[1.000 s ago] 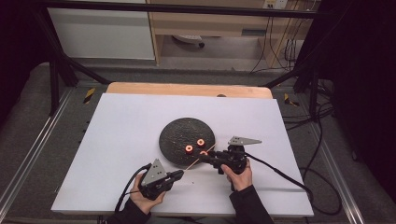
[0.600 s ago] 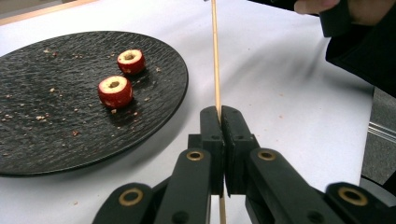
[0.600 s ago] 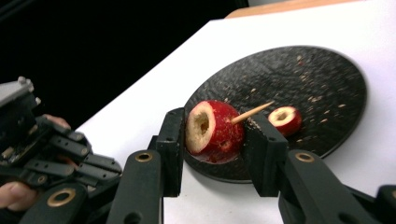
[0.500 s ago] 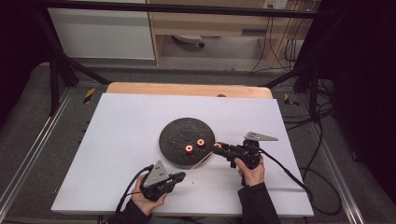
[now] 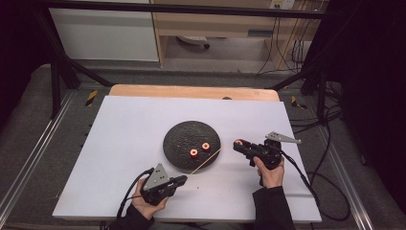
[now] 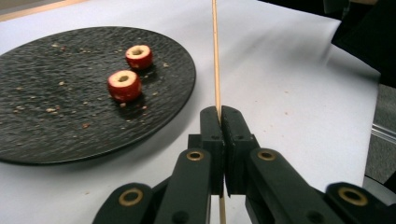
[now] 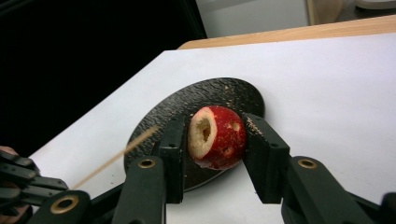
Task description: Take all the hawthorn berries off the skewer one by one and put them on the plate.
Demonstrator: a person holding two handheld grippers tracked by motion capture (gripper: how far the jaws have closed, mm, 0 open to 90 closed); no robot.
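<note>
Cored red fruit piece [image 7: 217,136]: clamped between the jaws of the right gripper [image 5: 239,144], right of the black plate [image 5: 178,139]. Wooden skewer [image 6: 215,60]: pinched by the closed left gripper [image 5: 181,179], near the plate's near edge, angled toward it. Two more fruit pieces [image 5: 199,149]: on the plate.

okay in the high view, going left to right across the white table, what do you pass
Left gripper shut on a wooden skewer → black plate with two cored red fruit pieces → right gripper shut on a third red fruit piece.
</note>
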